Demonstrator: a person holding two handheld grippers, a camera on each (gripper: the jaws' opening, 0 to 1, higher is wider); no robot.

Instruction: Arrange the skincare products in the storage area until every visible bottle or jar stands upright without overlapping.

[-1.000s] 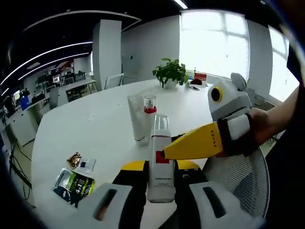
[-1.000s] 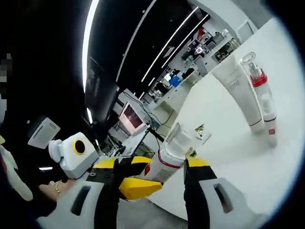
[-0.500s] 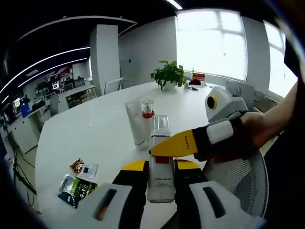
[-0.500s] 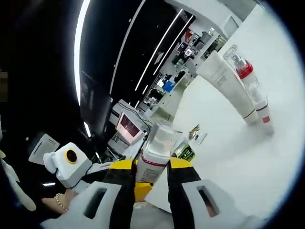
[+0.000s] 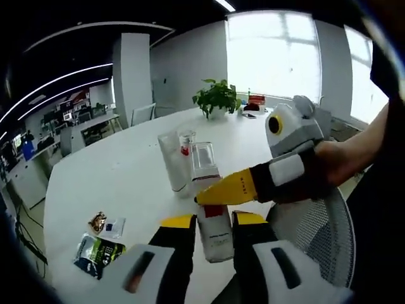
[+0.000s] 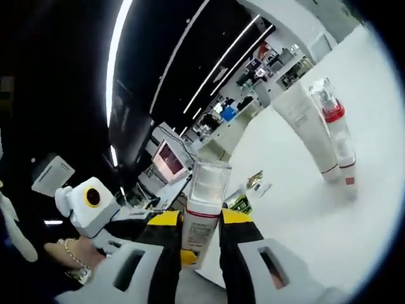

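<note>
At the bottom centre of the left gripper view, the left gripper (image 5: 212, 231) frames the base of a white pump bottle with a clear cap and a red band (image 5: 211, 215). Its yellow-tipped jaws stand on either side of the bottle, which leans a little between them; whether they press on it or have slackened cannot be told. The right gripper (image 5: 218, 195) reaches in from the right of the frame, one yellow jaw laid across the bottle's waist, a person's hand (image 5: 338, 166) behind it. This looks like a handover, or a two-handed steadying, meant to bring the bottle upright before it is set down.

In the right gripper view the same bottle (image 6: 202, 215) rises at lower centre between that gripper's (image 6: 199, 231) narrowed jaws, which appear to clamp it, the cap pointing up the frame.

Beyond, at mid-frame in the left gripper view, a white squeeze tube standing on its cap (image 5: 171, 162) and a slim clear bottle with a red collar (image 5: 186, 147) already stand upright, close together on the round white table (image 5: 120, 171). Flat printed sachets (image 5: 96, 252) lie at lower left. A potted green plant (image 5: 217, 99) sits at the table's far edge, upper centre, before bright windows.
</note>
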